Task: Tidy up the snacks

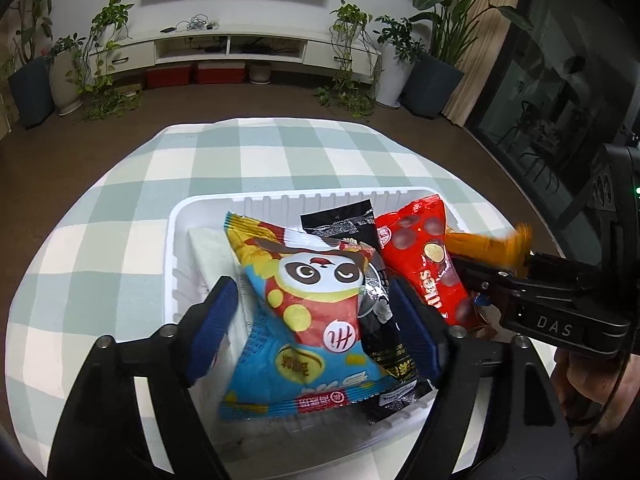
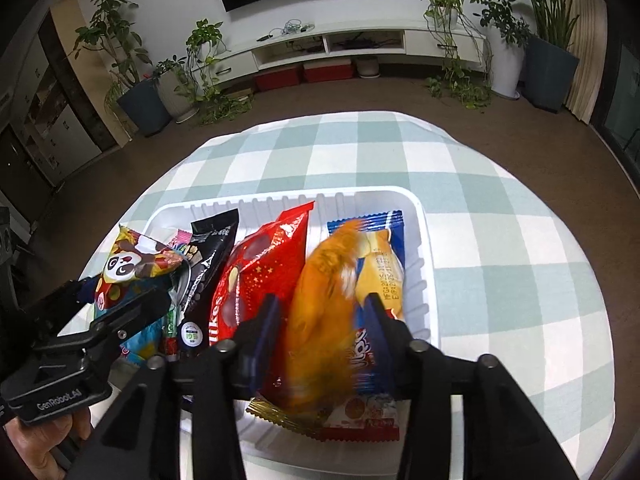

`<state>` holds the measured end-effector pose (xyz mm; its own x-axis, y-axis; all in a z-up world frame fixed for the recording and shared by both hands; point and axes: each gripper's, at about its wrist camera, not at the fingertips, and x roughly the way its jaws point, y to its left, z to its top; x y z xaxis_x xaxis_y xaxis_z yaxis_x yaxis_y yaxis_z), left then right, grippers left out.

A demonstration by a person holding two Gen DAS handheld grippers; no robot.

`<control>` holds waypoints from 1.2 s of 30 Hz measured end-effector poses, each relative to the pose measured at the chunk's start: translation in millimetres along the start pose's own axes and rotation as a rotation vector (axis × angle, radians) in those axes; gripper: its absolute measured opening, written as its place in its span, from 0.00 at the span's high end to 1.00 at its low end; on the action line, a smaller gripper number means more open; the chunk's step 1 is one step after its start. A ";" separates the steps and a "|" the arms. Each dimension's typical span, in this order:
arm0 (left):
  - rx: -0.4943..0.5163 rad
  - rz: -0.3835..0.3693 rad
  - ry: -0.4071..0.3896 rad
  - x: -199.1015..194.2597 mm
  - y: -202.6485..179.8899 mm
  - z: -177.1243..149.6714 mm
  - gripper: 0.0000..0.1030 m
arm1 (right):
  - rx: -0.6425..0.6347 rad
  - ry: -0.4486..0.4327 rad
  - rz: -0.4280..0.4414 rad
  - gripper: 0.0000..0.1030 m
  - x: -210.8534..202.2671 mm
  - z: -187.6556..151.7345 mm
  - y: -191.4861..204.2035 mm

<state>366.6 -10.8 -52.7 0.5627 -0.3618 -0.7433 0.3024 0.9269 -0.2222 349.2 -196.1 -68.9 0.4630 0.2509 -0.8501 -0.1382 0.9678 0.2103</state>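
Right hand-held gripper [image 2: 320, 332] is clamped on the orange packet [image 2: 324, 312]; left hand-held gripper [image 1: 316, 320] is apart, straddling the panda bag [image 1: 316, 292]. Seat orange upright beside the red bag [image 2: 256, 272] in the tray [image 2: 424, 240], then release.

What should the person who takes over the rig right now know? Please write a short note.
Left gripper: open, straddling the panda packet in the white tray.
Right gripper: jaws around the orange packet, which is motion-blurred; grip unclear.
Done: black packet, red packet and blue-edged packet lie side by side in the tray.
Left: settle the orange packet, straighten the panda one.
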 end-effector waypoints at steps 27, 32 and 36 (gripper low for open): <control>0.070 0.116 -0.272 -118.8 -29.3 -34.9 0.00 | 0.061 -0.237 0.015 0.15 -98.9 -51.5 0.9; 0.102 0.257 -0.375 -170.1 -52.5 -59.8 0.00 | 0.024 -0.406 -0.028 0.01 -144.1 -73.4 10.9; 0.092 0.459 -0.456 -215.3 -75.3 -89.3 0.00 | -0.003 -0.557 -0.059 0.00 -187.8 -92.1 20.7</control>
<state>154.0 6.2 67.6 0.9140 0.0439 -0.4033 0.0071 0.9923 0.1240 178.7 -225.0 50.6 0.8624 0.1697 -0.4769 -0.0999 0.9807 0.1683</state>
